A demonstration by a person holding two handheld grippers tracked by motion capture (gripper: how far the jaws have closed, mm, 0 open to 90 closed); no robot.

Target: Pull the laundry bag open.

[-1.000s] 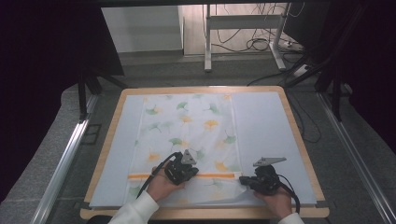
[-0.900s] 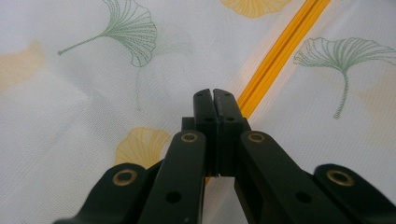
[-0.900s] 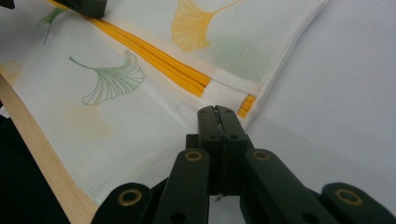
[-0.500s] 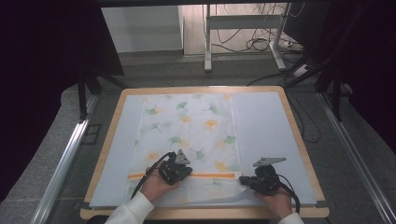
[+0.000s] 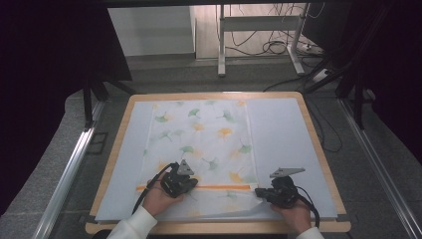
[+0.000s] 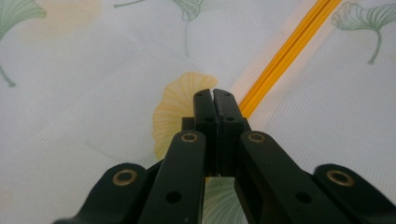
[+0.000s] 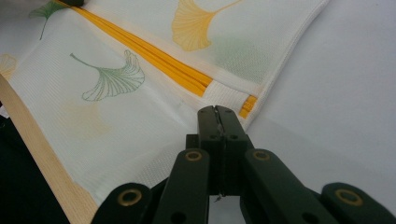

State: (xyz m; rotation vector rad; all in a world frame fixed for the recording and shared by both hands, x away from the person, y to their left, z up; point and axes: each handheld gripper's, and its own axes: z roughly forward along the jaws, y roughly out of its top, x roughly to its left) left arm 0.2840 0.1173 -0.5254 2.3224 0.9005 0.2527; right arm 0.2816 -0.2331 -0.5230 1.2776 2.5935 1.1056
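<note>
The ginkgo-print cloth (image 5: 201,149) lies flat on the table (image 5: 318,144), thin, light and limp, likely to slide. Both claws are closed, holding nothing: the left claw (image 6: 213,100) rests on the cloth beside its orange stripe (image 6: 285,51), the right claw (image 7: 217,116) just short of the hemmed corner (image 7: 250,105), the best place to pinch.

A lab-like recording room: a wood-rimmed surface (image 5: 318,144) between aluminium rails (image 5: 62,181), black curtains (image 5: 45,74) at the sides, loose black cables (image 5: 271,45) across the grey floor (image 5: 164,74).

Both hands low and near the person, left gripper (image 5: 191,183) and right gripper (image 5: 259,191) with jaws closed.
</note>
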